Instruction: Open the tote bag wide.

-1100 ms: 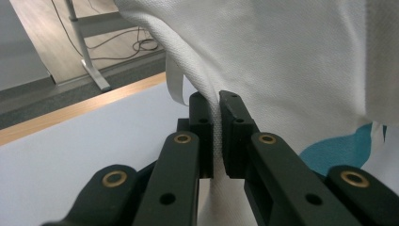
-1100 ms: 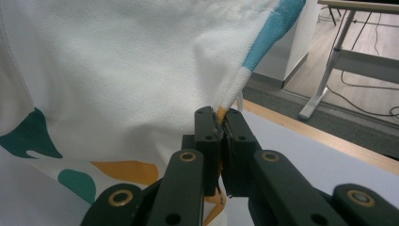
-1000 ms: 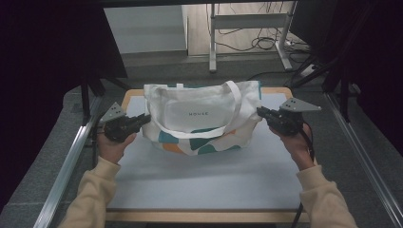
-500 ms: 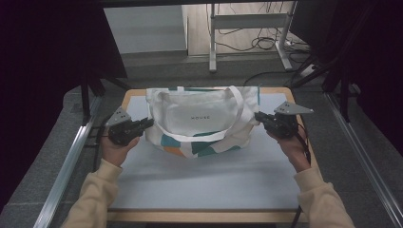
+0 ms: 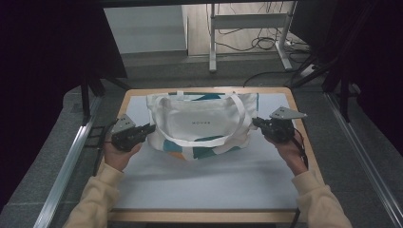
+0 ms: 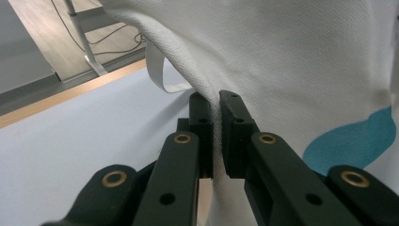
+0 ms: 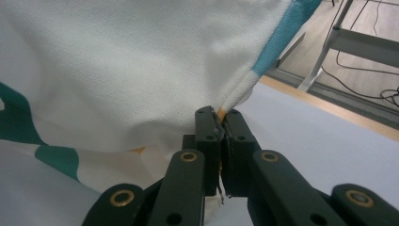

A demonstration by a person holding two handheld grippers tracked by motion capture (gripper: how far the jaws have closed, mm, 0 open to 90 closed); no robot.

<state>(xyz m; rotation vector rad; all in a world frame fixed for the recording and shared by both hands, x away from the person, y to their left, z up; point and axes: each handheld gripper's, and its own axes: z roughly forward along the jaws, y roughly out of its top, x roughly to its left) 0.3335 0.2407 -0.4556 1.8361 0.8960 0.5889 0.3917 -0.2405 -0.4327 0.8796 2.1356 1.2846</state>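
- The person's cream sleeves [image 5: 100, 199] came in from the near edge of the table, one hand on each gripper.
- The left gripper [image 5: 151, 128] was clamped narrow on the left edge of the canvas tote bag [image 5: 199, 124]; in the left gripper view, white weave sat pinched between its jaws.
- The right gripper [image 5: 255, 122] was likewise closed tight on the bag's right side seam, beside a teal patch [image 7: 287, 30].
- The tote hung spread between the two, at the far half of the pale blue mat [image 5: 199, 180], its white handle [image 5: 240, 124] drooping across the front.
- Beyond the wooden table edge [image 5: 142, 91] lay grey floor, a metal stand [image 5: 214, 42] and loose cables [image 5: 263, 42].
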